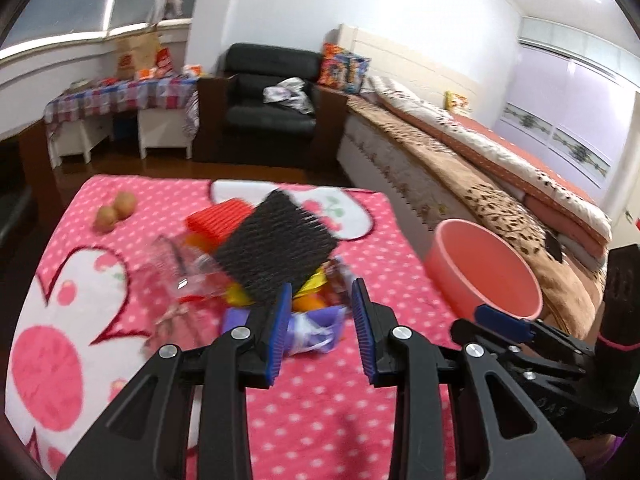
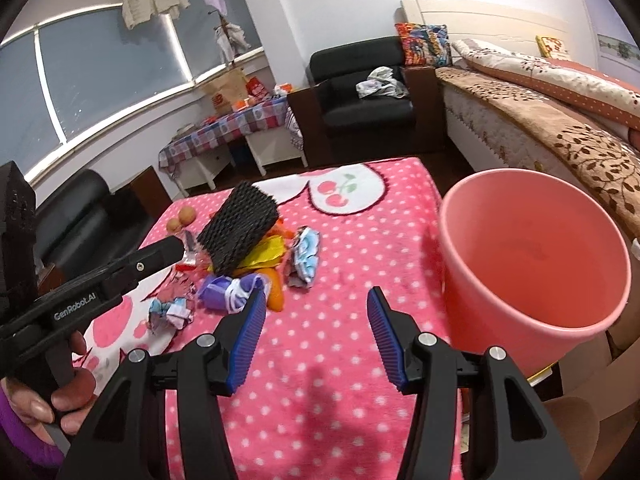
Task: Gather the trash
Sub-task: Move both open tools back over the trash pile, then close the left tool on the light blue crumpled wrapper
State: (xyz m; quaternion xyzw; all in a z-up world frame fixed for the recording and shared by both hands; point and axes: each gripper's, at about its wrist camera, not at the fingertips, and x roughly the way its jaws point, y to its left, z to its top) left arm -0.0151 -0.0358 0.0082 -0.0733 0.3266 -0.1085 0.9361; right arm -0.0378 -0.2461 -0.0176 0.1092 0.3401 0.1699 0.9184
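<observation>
— Your left gripper (image 1: 320, 312)?
— Spread, empty, angled down over the trash pile (image 1: 276, 272) on the bench (image 1: 320, 420).
— Right gripper (image 2: 318, 332)?
— Spread, empty, beside the pink bucket (image 2: 532, 264).

A black ribbed foam sleeve (image 2: 239, 232) leaned tilted atop a heap of crumpled wrappers (image 2: 236, 292) on the pink dotted surface (image 2: 320, 360). An empty pink bucket (image 2: 532, 264) stood upright beside its edge.

"GenRobot.AI" on left gripper (image 2: 176, 246)
</observation>
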